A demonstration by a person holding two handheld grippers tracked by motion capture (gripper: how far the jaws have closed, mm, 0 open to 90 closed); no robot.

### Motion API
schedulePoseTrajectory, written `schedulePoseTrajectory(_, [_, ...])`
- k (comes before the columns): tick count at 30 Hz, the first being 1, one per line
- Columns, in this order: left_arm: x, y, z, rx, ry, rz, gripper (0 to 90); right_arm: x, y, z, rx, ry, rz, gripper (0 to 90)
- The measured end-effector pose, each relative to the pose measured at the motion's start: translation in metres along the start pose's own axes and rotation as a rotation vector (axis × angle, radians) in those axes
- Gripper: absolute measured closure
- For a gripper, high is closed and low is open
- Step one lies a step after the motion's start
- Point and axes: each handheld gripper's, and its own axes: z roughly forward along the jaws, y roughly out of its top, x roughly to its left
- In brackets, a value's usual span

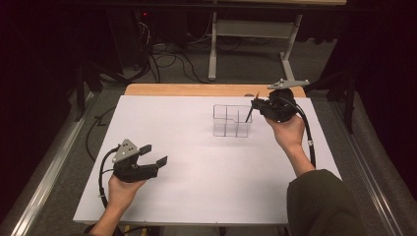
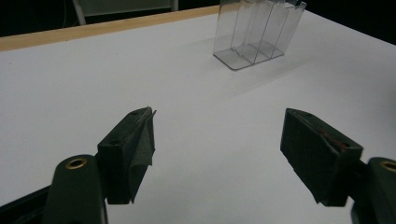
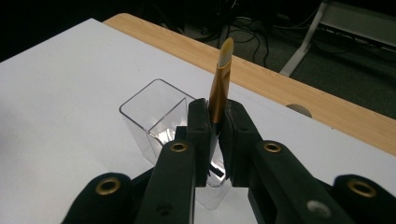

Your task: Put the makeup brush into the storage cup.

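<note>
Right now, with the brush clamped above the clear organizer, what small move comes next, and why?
Probably lower the right hand-held gripper a little: it holds the brush nearly upright over the clear organizer, and its lower end looks poised over a compartment.

White tabletop (image 1: 196, 172) is bare between both grippers. Sole obstacle: clear compartmented organizer (image 1: 232, 120), far centre-right, with the right gripper (image 1: 256, 104) and its brush (image 3: 219, 86) directly over it.
</note>
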Motion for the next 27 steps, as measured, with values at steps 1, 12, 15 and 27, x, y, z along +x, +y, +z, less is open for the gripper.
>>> schedulePoseTrajectory(1, [0.0, 0.0, 0.0, 0.002, 0.0, 0.0, 26.5, 0.0, 0.0, 0.0, 0.003, -0.002, -0.006, 84.9])
schedulePoseTrajectory(12, [-0.001, 0.0, -0.002, -0.011, 0.005, -0.001, 26.8, 0.003, -0.003, 0.005, 0.022, -0.016, -0.017, 84.7])
schedulePoseTrajectory(15, [-0.001, 0.001, -0.002, -0.013, 0.005, 0.004, 26.9, 0.003, -0.004, 0.007, 0.027, -0.02, -0.024, 84.7])
schedulePoseTrajectory(27, [-0.001, 0.001, -0.003, -0.018, 0.011, 0.002, 27.4, 0.004, -0.006, 0.012, 0.046, -0.037, -0.032, 84.4])
